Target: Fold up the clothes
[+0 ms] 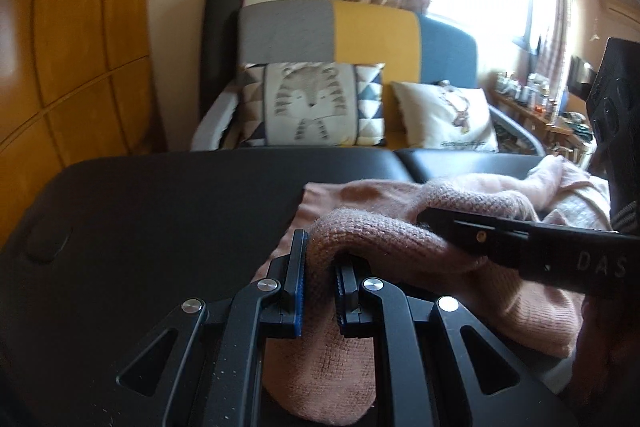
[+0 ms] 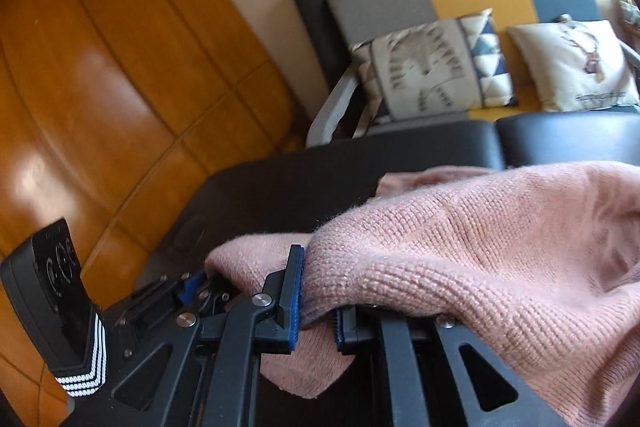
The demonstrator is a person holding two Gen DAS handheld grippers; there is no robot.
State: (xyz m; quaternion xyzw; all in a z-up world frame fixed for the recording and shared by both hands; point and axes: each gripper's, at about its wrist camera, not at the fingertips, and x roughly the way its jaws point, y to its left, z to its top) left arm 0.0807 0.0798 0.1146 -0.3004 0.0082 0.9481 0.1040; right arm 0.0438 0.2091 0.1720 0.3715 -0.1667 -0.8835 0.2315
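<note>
The left claw is clamped on a thick fold of the pink sweater, with the knit bunched up between its two blue-padded fingers. The right claw is also clamped on the same pink sweater, and the cloth drapes over its right finger. In the left view the right claw's black body reaches in from the right, just beside the left claw, so the two are close together.

The sweater lies on the near right part of the black tabletop. Part of it is lifted off the top and part rests flat farther back. The left side of the tabletop is bare. Behind it stands a sofa with two pillows.

This looks like the middle of a fold: both claws hold one edge up, ready to carry it over. Next, both claws likely need to move together toward the far side, lay the edge down flat on the rest of the sweater, and only then let go. Moving unevenly could twist the soft knit.
</note>
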